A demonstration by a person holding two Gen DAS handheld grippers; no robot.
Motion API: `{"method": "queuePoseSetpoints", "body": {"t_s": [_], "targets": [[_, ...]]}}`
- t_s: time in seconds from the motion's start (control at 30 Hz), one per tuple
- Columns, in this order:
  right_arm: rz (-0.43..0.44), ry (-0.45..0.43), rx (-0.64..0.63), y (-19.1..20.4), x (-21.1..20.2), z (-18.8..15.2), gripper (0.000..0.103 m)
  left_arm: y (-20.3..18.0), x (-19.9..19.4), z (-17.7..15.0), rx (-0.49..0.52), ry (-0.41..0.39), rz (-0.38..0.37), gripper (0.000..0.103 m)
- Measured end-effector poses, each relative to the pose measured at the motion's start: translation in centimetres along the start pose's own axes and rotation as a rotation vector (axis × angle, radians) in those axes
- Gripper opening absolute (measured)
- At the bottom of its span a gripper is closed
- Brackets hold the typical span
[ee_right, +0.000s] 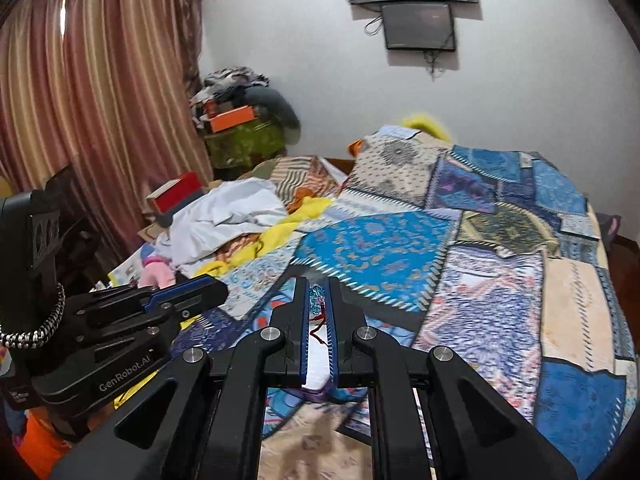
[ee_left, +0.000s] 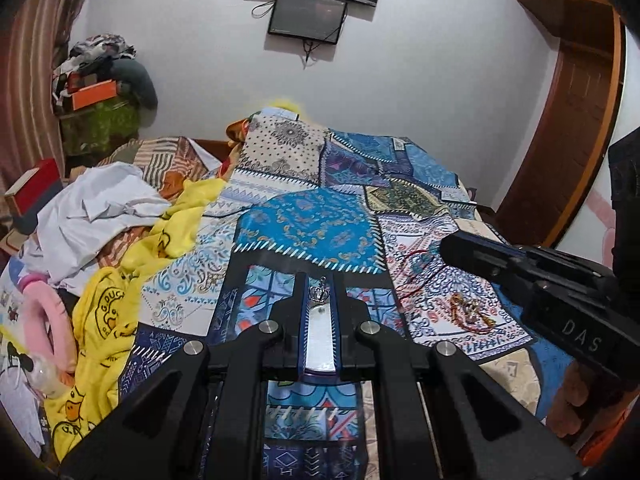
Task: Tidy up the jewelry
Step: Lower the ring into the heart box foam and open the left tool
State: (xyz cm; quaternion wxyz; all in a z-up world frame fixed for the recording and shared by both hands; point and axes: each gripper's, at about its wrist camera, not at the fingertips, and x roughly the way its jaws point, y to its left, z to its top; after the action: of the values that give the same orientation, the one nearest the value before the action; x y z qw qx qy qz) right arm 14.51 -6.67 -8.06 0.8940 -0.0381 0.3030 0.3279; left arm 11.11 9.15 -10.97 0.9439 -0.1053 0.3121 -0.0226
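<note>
We have a piece of jewelry in each gripper, both lifted above the quilt point(ee_left: 316, 224) that covers the bed. Our left gripper point(ee_left: 320, 300) has its jaws nearly closed on a small silver crown charm point(ee_left: 319, 294), pinched right at the fingertips so the charm stays in view of the camera and cannot slip back between the pads. Our right gripper point(ee_right: 319, 300) is likewise drawn in tight, its jaws clamped on a bluish beaded piece point(ee_right: 318, 298) from which a dark red cord point(ee_right: 317, 326) trails down between the fingers; holding by the bead rather than the cord likely keeps the piece from swinging. The two grippers sit side by side, near each other but apart, which suggests to us that the pieces are being brought together or sorted, though we cannot tell which. More jewelry waits on the quilt: a gold tangle point(ee_left: 472, 308) lies below the right gripper in the left view, with a red string point(ee_left: 412, 272) looped just beside it. We see no box or tray for the jewelry, so the quilt seems to serve as the sorting surface. A clothes pile point(ee_left: 104, 208) crowds its far left side, well apart from the pieces.
</note>
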Motion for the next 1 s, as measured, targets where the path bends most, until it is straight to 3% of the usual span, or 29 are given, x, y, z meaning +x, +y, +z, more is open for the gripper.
{"method": "queuePoseSetpoints", "body": {"t_s": [0.43, 0.73, 1.0], "targets": [[0.061, 0.16, 0.063, 0.1, 5.9, -2.6, 0.007, 0.7, 4.2, -2.4, -0.017, 0.107, -0.06, 0.008], [0.052, 0.213, 0.077, -0.3, 7.7, -3.3, 0.007, 0.9, 7.0, -4.0, -0.005, 0.186, -0.077, 0.008], [0.062, 0.238, 0.09, -0.9, 8.5, -3.7, 0.007, 1.0, 7.4, -4.2, 0.002, 0.203, -0.077, 0.008]]}}
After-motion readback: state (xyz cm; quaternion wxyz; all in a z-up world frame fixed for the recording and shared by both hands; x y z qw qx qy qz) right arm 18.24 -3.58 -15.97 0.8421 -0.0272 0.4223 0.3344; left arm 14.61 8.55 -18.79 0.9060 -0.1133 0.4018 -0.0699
